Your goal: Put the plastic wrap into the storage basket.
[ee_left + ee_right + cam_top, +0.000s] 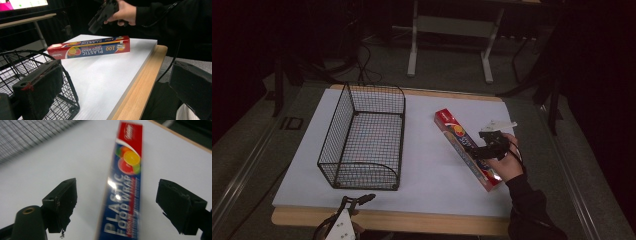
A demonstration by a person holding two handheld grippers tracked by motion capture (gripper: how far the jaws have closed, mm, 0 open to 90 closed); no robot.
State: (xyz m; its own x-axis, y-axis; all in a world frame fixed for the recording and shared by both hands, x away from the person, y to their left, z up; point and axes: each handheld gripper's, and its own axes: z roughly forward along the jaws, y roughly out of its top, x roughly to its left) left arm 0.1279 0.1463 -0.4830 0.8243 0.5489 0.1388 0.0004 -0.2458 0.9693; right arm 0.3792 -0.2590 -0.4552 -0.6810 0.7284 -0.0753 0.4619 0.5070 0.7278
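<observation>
A long, narrow box of plastic food wrap (467, 148) lies flat on the white board (432, 175) that covers the table, at about 3 o'clock from the board's centre, running diagonally from the far middle toward the near right edge. Its side reads "PLASTIC FOOD WRAP" in white capitals on blue, with "100" beside it in the left gripper view (90, 47); smaller red lettering under the title is too blurred to read. One end is red with a white brand script that cannot be made out, followed by pictures of citrus slices, orange and pink (124, 187).

The right gripper (477, 150) hangs over the box's near half, held in the person's right hand (508, 162). In the right gripper view its jaws stand wide, one on each side of the box, clear of it.

At 9 o'clock from the box, well apart, stands a black wire basket (364, 137) with an open top.

The left gripper (362, 199) sits at the board's near edge, at 6 o'clock from the basket, near its front corner. Its jaws are wide apart with nothing between them (117, 87). The wooden table edge (140, 85) borders the board.
</observation>
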